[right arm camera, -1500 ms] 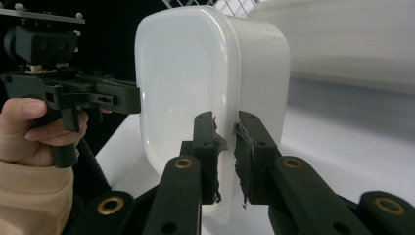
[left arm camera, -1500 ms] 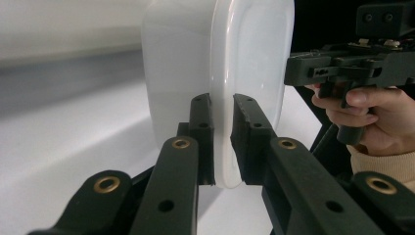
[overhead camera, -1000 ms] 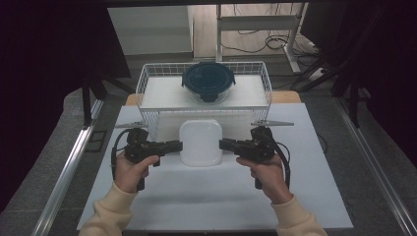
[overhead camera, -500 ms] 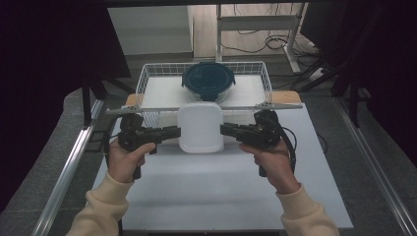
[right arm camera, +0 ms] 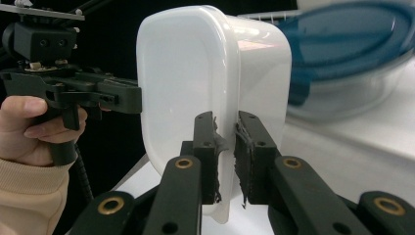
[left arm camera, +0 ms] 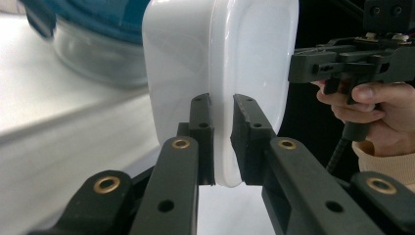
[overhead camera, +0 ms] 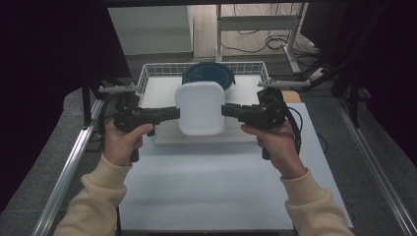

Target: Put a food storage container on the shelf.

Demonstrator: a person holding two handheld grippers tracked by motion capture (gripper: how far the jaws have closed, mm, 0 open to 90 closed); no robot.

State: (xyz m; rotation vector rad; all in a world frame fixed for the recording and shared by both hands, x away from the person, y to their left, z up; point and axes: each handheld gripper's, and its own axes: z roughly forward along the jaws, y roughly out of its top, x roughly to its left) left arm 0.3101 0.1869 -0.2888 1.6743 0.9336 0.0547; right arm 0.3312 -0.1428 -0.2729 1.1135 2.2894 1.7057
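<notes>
White tub held up between both claws, basket right behind it

Left claw and right claw each clamp an opposite rim of the white tub, long axis pointing away toward the wire basket.

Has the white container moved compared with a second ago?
Yes. The white container, clamped between the left gripper and right gripper, has gone away from the person toward the wire basket, now overlapping its front edge.
</notes>
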